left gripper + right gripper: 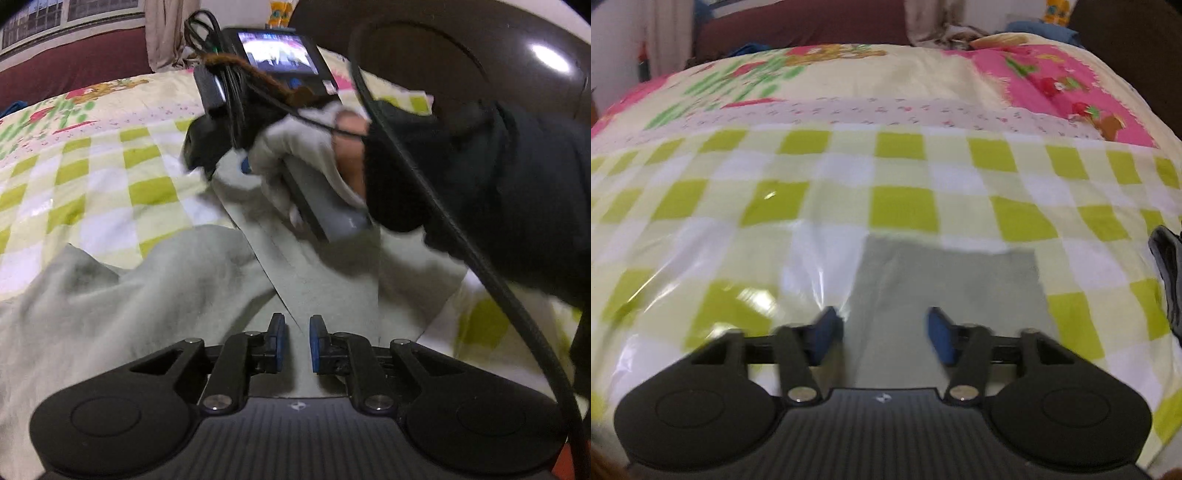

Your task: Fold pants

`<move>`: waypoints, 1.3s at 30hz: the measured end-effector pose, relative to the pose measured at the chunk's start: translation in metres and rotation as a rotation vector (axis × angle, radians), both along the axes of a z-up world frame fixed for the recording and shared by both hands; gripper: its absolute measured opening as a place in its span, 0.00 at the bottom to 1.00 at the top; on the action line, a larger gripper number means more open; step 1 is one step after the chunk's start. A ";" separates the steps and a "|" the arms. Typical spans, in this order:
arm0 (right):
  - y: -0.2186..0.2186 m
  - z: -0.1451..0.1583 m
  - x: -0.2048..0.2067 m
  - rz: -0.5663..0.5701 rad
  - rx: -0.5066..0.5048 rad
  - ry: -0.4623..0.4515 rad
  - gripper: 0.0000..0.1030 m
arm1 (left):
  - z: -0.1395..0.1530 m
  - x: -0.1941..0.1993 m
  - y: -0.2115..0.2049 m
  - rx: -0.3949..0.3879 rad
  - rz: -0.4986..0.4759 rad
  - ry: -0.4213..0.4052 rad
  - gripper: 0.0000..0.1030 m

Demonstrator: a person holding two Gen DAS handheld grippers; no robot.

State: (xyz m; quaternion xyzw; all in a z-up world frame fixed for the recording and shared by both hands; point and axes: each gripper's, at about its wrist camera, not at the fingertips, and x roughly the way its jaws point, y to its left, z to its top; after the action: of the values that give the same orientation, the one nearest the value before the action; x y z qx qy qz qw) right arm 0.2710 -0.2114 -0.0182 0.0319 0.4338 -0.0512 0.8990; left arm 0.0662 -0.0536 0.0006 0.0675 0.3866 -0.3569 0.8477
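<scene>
Pants (159, 295) lie rumpled on the bed (886, 166), folding barely begun. Left gripper (297, 341) jaws slightly apart, right gripper (882, 332) jaws apart; fabric ahead of both, unclamped.

left tool (297, 341) sits low over the pale grey-green pants (177, 288), pads a little apart with a fold of fabric running between them, can't tell if they pinch it. farther off, a gloved hand (299, 155) holds the right tool (207, 147) down on the pants. checkered bedspread (92, 177) underneath, black cable (443, 206) crossing on the right.
</scene>
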 end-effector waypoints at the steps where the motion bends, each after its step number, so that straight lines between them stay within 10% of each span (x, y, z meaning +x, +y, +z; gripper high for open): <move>1: -0.010 0.005 0.000 -0.014 0.058 0.009 0.02 | -0.003 0.000 -0.003 0.016 -0.024 0.007 0.28; 13: -0.179 0.102 -0.184 -0.255 0.399 -0.357 0.02 | 0.024 -0.023 -0.038 0.048 -0.126 -0.110 0.27; 23: -0.251 0.020 -0.310 -0.543 0.563 -0.265 0.02 | 0.016 -0.054 -0.097 0.172 -0.272 -0.129 0.27; 39: -0.253 0.009 -0.348 -0.626 0.617 -0.299 0.19 | 0.004 -0.061 -0.121 0.264 -0.331 -0.143 0.27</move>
State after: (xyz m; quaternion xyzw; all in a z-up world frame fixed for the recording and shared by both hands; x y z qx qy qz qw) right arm -0.0774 -0.4648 -0.0094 0.4344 0.2638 -0.1833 0.8415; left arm 0.0054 -0.1745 0.0047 0.2656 0.3526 -0.4318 0.7865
